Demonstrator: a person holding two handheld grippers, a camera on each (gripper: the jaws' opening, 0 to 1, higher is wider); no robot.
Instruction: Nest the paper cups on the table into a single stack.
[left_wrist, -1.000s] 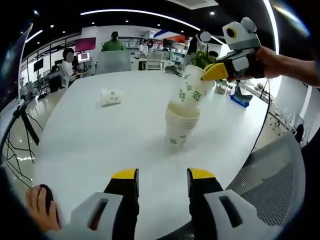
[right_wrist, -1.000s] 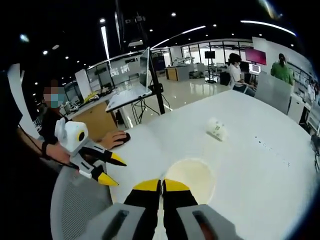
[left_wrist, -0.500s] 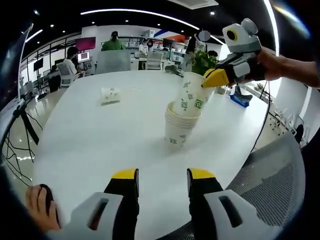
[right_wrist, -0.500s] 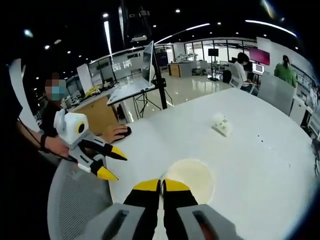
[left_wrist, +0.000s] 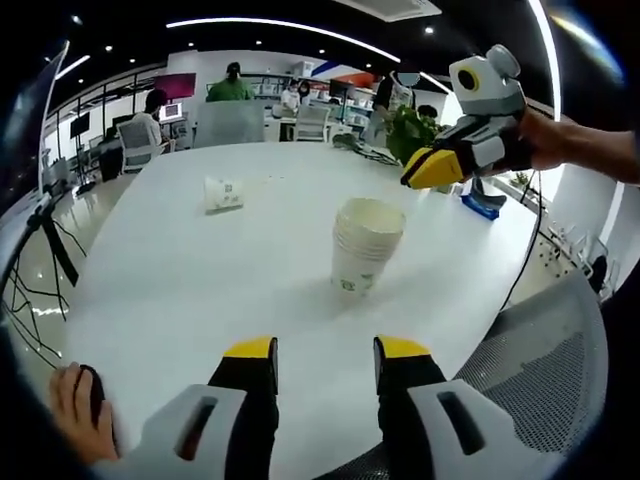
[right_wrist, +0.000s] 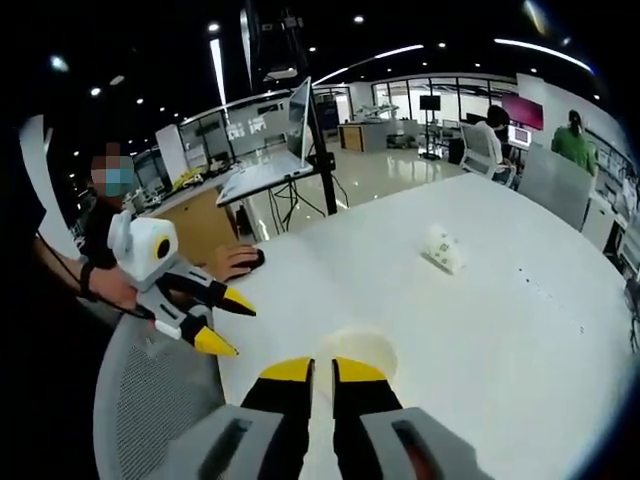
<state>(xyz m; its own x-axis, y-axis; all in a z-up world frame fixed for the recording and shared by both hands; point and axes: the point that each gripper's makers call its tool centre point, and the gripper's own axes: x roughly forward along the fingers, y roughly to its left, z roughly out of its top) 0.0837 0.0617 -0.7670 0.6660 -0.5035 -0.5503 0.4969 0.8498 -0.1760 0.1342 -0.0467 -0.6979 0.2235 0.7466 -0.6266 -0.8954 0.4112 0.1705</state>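
A stack of white paper cups (left_wrist: 363, 245) with green prints stands upright near the middle of the white table (left_wrist: 200, 280). Its round rim (right_wrist: 366, 345) lies just beyond my right gripper (right_wrist: 322, 372), whose jaws are slightly open and hold nothing. That right gripper (left_wrist: 415, 176) hovers up and to the right of the stack, clear of it. One more cup (left_wrist: 222, 192) lies on its side farther off (right_wrist: 443, 250). My left gripper (left_wrist: 325, 360) is open at the near table edge, also seen held in a hand (right_wrist: 228, 322).
A hand rests on a dark mouse (left_wrist: 85, 398) at the table edge. A grey mesh chair (left_wrist: 545, 365) stands close to the table. A tripod with a board (right_wrist: 300, 130) stands past the table. People sit at desks in the background.
The right gripper has let go of the cup it held tilted over the stack. That cup now sits nested in the stack, and the gripper has lifted away up and right.
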